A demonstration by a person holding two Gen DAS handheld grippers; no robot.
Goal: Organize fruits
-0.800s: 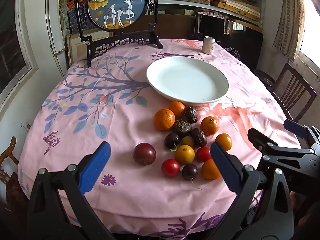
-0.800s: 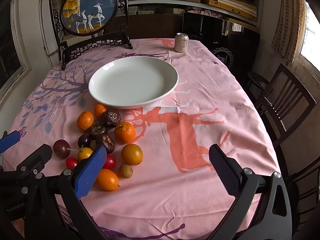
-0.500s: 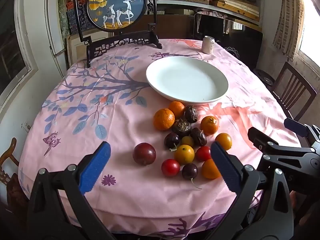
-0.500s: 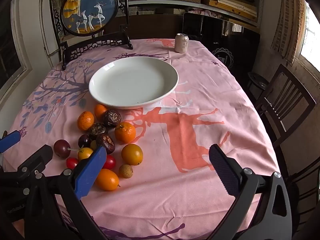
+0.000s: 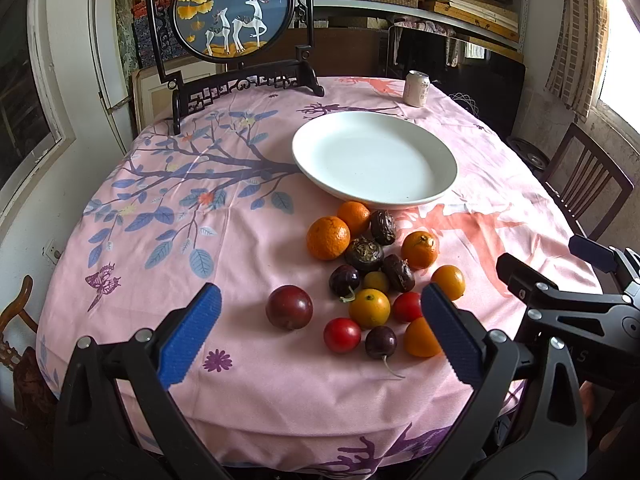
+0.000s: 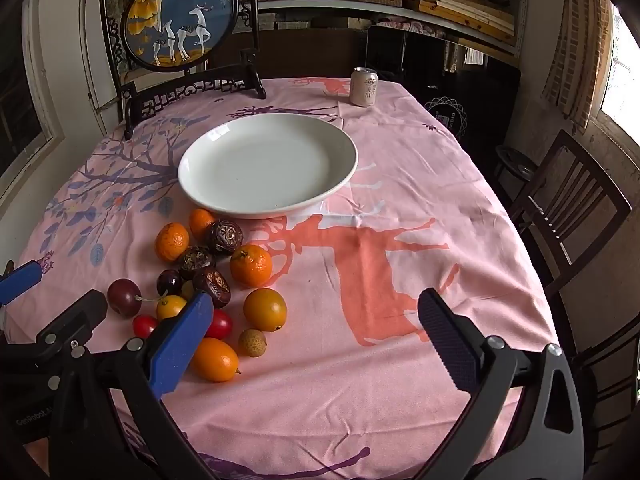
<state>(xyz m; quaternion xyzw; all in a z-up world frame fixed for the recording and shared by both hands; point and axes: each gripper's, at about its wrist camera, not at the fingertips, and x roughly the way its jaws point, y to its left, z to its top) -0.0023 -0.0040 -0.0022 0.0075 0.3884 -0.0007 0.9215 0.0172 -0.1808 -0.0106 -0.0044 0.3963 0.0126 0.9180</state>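
Note:
A pile of small fruits lies on the pink tablecloth in front of an empty white plate (image 5: pixel 374 160) (image 6: pixel 267 164): oranges (image 5: pixel 328 238), dark wrinkled passion fruits (image 5: pixel 364 255), a dark red plum (image 5: pixel 289 307), red cherry tomatoes (image 5: pixel 342 335) and an oval kumquat (image 6: pixel 215 359). My left gripper (image 5: pixel 320 336) is open and empty, hovering above the table's near edge just short of the pile. My right gripper (image 6: pixel 316 336) is open and empty, to the right of the pile, its left finger over the nearest fruits.
A drink can (image 5: pixel 416 89) (image 6: pixel 364 87) stands at the far edge. A round deer picture on a dark carved stand (image 5: pixel 236 12) sits at the far left. A wooden chair (image 6: pixel 568 208) stands beside the table on the right.

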